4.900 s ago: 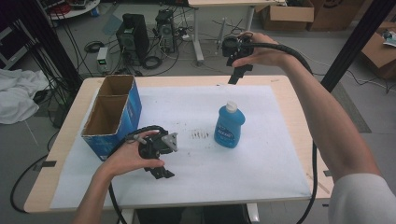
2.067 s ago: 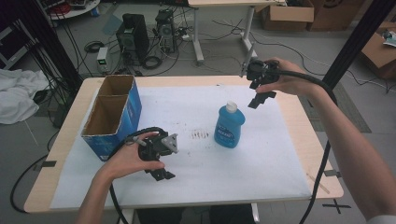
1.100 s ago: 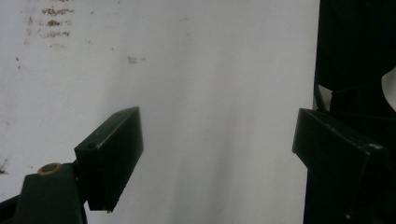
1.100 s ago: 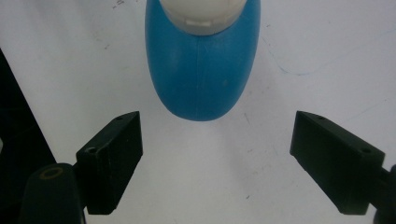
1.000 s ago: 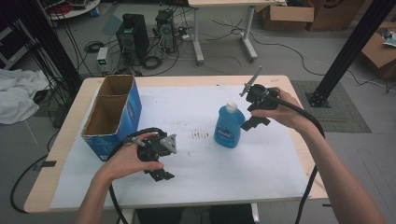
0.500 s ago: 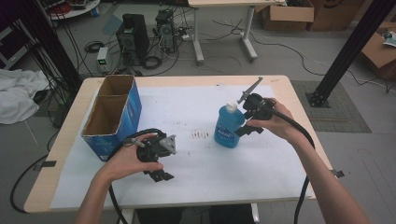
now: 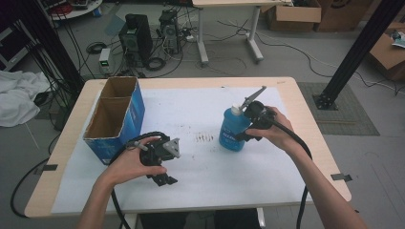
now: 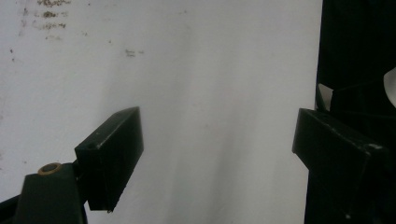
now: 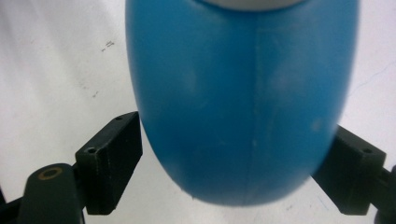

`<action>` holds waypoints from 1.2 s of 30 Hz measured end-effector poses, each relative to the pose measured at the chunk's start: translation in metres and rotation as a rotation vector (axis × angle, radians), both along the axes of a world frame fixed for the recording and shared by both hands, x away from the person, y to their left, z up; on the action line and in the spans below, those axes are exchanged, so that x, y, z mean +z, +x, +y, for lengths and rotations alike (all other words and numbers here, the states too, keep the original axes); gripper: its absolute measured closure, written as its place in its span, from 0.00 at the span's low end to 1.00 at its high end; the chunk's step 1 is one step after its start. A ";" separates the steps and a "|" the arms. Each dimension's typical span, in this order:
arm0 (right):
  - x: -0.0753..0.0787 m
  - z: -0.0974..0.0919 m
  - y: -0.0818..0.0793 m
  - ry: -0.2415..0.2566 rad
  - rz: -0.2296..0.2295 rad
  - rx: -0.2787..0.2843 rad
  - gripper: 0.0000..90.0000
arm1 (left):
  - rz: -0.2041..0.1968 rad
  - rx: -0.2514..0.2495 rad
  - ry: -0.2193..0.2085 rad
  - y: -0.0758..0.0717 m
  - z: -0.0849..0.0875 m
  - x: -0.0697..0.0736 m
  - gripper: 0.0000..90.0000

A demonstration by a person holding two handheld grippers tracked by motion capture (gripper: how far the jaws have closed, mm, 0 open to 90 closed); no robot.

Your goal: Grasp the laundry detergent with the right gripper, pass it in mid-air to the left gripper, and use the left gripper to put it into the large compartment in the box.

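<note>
Bottle (image 7: 233,130) stands upright on the white sheet (image 7: 200,119) near the table's right half. My right gripper (image 9: 233,163) has its jaws spread on either side of the blue body, not yet clamped. My left gripper (image 7: 160,157) rests open on the sheet, just beside the box (image 7: 114,119).

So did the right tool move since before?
Yes. The right tool came down from over the table's far edge toward the person and now sits at the blue bottle, its jaws open on either side of it.
</note>
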State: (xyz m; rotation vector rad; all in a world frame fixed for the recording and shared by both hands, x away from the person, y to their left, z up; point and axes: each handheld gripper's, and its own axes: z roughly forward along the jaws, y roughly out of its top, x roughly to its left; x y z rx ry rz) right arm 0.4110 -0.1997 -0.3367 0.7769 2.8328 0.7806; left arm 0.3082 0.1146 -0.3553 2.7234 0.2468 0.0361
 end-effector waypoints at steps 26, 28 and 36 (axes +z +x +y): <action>-0.021 0.004 -0.007 0.074 -0.064 -0.037 0.30 | 0.004 0.005 0.004 0.000 0.002 -0.003 0.19; -0.021 0.004 -0.008 0.072 -0.069 -0.035 0.31 | 0.005 0.004 0.005 0.000 0.002 -0.003 0.19; -0.024 0.003 -0.009 0.087 -0.087 -0.050 0.35 | 0.006 0.008 0.004 0.000 0.003 -0.004 0.19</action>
